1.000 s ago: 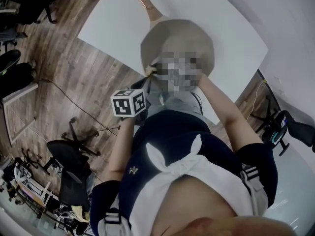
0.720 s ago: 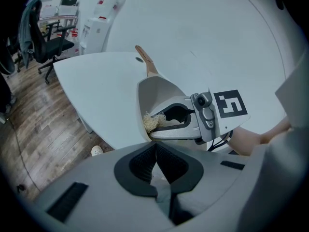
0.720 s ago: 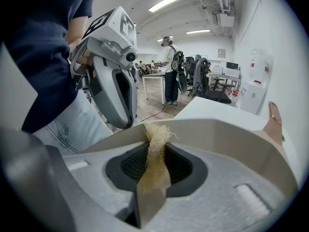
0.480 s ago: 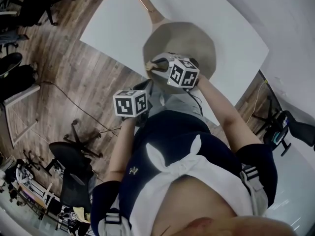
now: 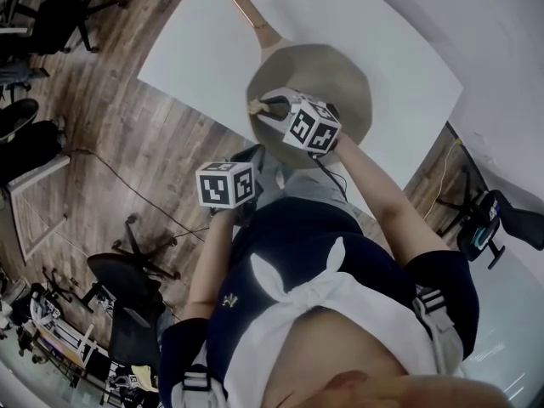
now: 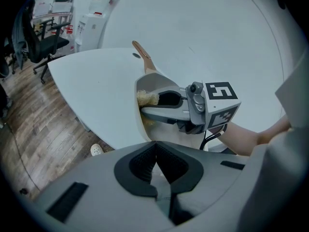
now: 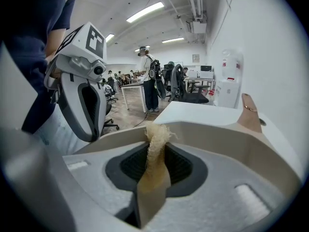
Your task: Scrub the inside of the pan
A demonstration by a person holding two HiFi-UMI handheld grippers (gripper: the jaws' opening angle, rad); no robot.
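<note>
The pan (image 5: 340, 66) sits on the desk (image 5: 204, 32). The right gripper (image 5: 265, 107) pinches a fibrous scrubber (image 7: 155, 149) between its 2 jaws, angled down at the near-left inner wall. The left gripper (image 6: 154, 146) (pressed together, empty) waits clear.

The person wears a navy top (image 5: 289, 236) with white-striped short sleeves (image 5: 435, 300) and a white cloth knot (image 5: 330, 270); left of the knot sits what may be a white logo (image 5: 228, 297). Above the knot, the grey left gripper (image 6: 154, 146) and right gripper (image 7: 157, 146) each carry a white cube (image 5: 225, 184) with black square markers; the right one trails a black cable (image 5: 327, 170).
</note>
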